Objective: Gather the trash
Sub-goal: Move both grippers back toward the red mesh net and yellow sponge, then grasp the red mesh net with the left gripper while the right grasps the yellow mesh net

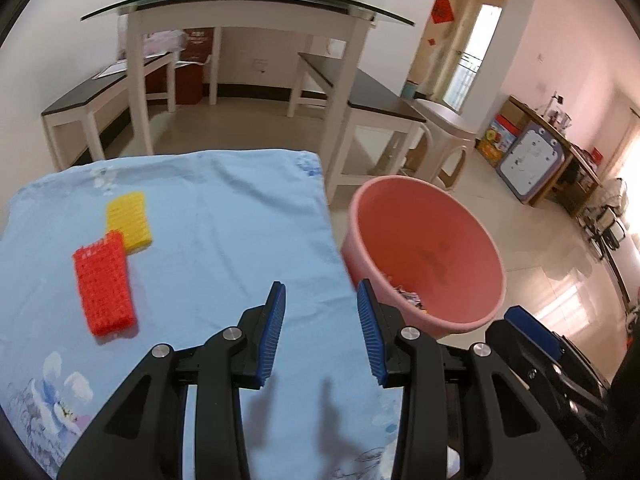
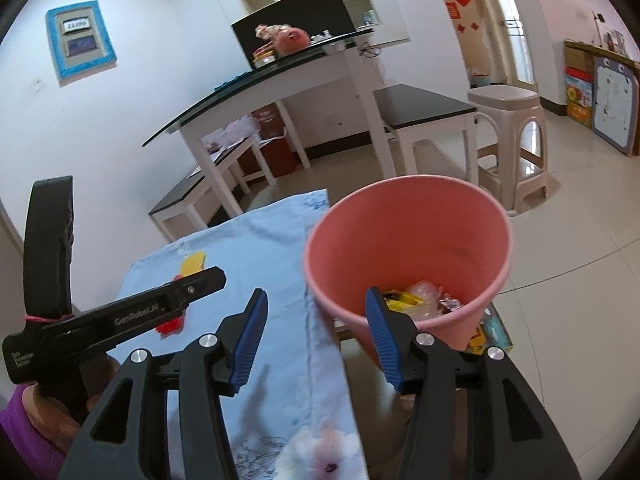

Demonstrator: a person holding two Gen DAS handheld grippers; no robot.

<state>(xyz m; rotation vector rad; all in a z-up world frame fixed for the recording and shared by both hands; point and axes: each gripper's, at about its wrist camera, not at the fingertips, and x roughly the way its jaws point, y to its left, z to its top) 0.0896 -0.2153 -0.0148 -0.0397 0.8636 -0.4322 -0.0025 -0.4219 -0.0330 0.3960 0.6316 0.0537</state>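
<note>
A pink bin [image 1: 424, 248] stands just off the right edge of a table with a light blue cloth [image 1: 200, 248]. It holds wrappers and scraps [image 2: 420, 300] at the bottom. A red mesh piece [image 1: 105, 284] and a yellow mesh piece [image 1: 129, 222] lie on the cloth at the left. My left gripper [image 1: 322, 332] is open and empty above the cloth's right part, next to the bin. My right gripper [image 2: 316, 340] is open and empty, its right finger in front of the bin [image 2: 408, 248]. The left gripper's body [image 2: 120, 316] shows in the right wrist view.
A white glass-topped table [image 1: 248, 12] with two dark benches [image 1: 360, 92] stands behind. A beige plastic stool [image 2: 512, 132] is on the tiled floor at the right. A low shelf with boxes and a toy board [image 1: 532, 160] lines the far right wall.
</note>
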